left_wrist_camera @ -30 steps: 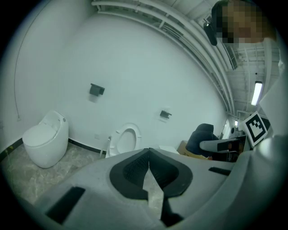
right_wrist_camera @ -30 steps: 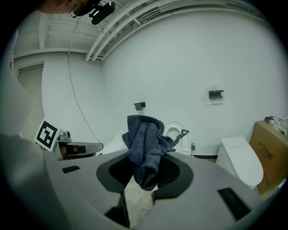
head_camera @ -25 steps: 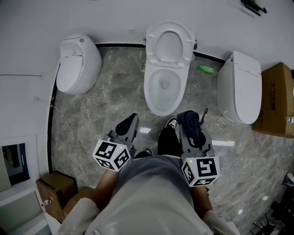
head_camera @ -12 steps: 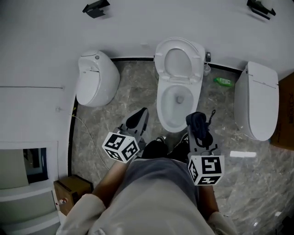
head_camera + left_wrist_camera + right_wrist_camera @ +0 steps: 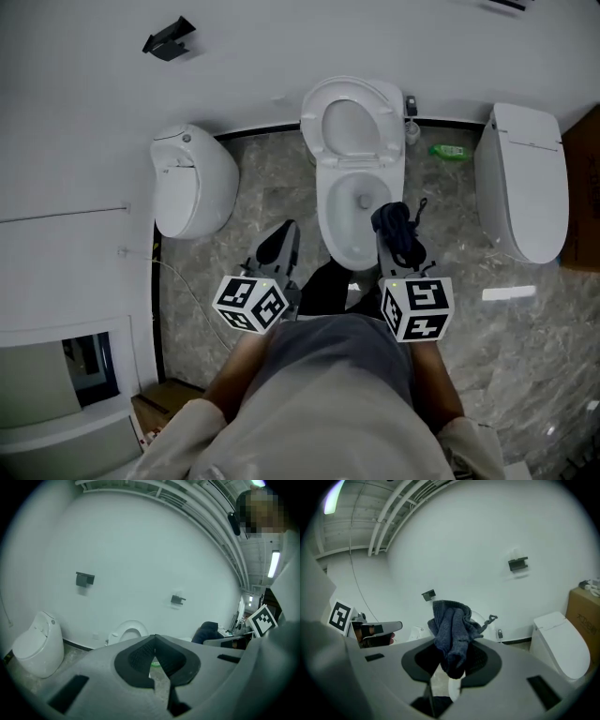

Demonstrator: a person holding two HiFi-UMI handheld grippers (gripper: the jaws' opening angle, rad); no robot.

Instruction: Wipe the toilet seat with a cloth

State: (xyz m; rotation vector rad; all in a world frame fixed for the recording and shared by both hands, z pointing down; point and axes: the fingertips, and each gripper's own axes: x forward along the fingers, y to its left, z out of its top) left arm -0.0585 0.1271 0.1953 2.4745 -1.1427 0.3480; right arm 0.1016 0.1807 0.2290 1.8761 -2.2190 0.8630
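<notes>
The white toilet [image 5: 359, 220] stands in the middle at the wall, with its seat [image 5: 375, 101] tipped up. My right gripper [image 5: 397, 246] is shut on a bunched dark blue cloth [image 5: 397, 231] and hovers over the bowl's front right rim. In the right gripper view the cloth [image 5: 452, 630] sticks up from between the jaws. My left gripper [image 5: 278, 246] is shut with nothing in it, above the floor to the left of the bowl. In the left gripper view its jaws meet at the tips [image 5: 154, 660], and the seat [image 5: 127, 632] shows behind them.
A second toilet [image 5: 192, 183] stands to the left and a third [image 5: 525, 183] to the right. A green bottle [image 5: 450, 151] lies by the wall. A black holder [image 5: 169, 39] hangs on the wall. A cardboard box [image 5: 155, 403] sits at the lower left. The person's shoes [image 5: 328, 286] stand before the bowl.
Both grippers have come closer to the middle toilet. The right one with the cloth now reaches over the bowl's front rim. The left stays shut and empty.
</notes>
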